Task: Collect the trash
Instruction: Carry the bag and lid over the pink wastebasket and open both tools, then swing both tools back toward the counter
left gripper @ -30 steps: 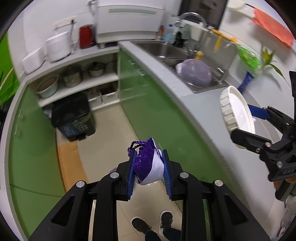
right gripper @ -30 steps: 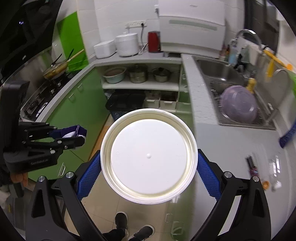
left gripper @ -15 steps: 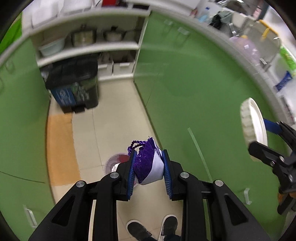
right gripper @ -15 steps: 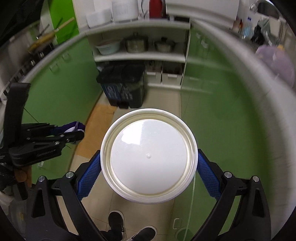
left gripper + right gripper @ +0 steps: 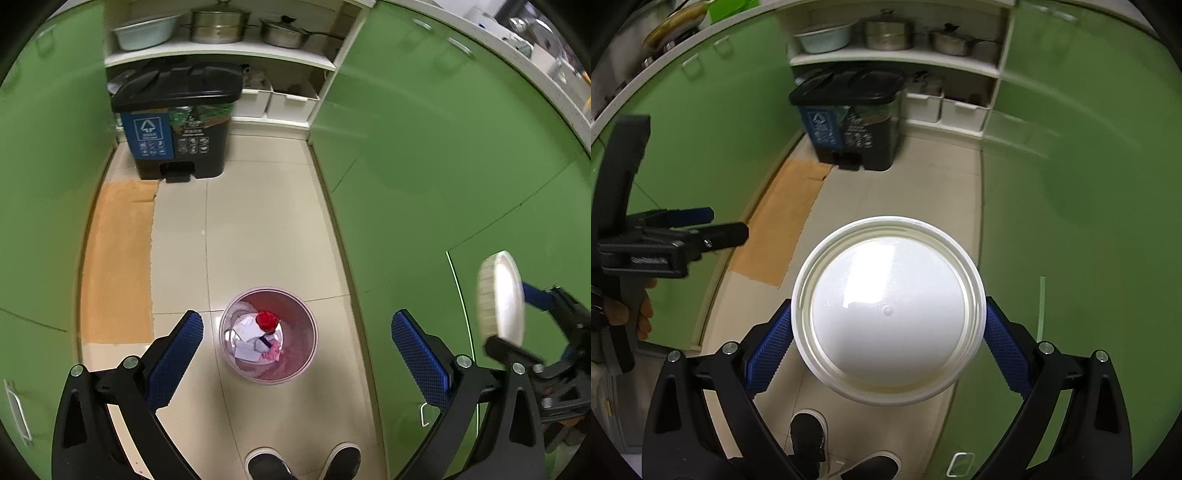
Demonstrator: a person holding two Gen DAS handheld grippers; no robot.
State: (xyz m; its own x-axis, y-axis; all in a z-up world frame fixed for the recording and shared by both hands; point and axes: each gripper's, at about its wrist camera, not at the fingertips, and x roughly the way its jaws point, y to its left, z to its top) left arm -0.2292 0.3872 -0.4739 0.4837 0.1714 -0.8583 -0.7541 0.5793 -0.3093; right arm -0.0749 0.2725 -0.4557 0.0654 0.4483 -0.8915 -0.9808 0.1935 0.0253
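My left gripper (image 5: pixel 297 345) is open and empty, held above a small pink waste bin (image 5: pixel 269 371) on the floor. The bin holds white paper, a red scrap and pink bits. My right gripper (image 5: pixel 888 341) is shut on a round white lid (image 5: pixel 888 310), held flat in front of its camera. The lid also shows edge-on at the right of the left wrist view (image 5: pixel 500 297). The left gripper shows at the left of the right wrist view (image 5: pixel 713 225), jaws apart.
A black pedal bin with a blue label (image 5: pixel 173 125) stands against the open shelves holding pots (image 5: pixel 218 27). Green cabinet fronts (image 5: pixel 443 166) line both sides of the tiled floor. An orange mat (image 5: pixel 118 258) lies at the left. The person's shoes (image 5: pixel 303 461) are below.
The left gripper has opened and the purple and white wrapper it held is gone from it. Both grippers have tipped down toward the floor; the pink bin is now in full view.
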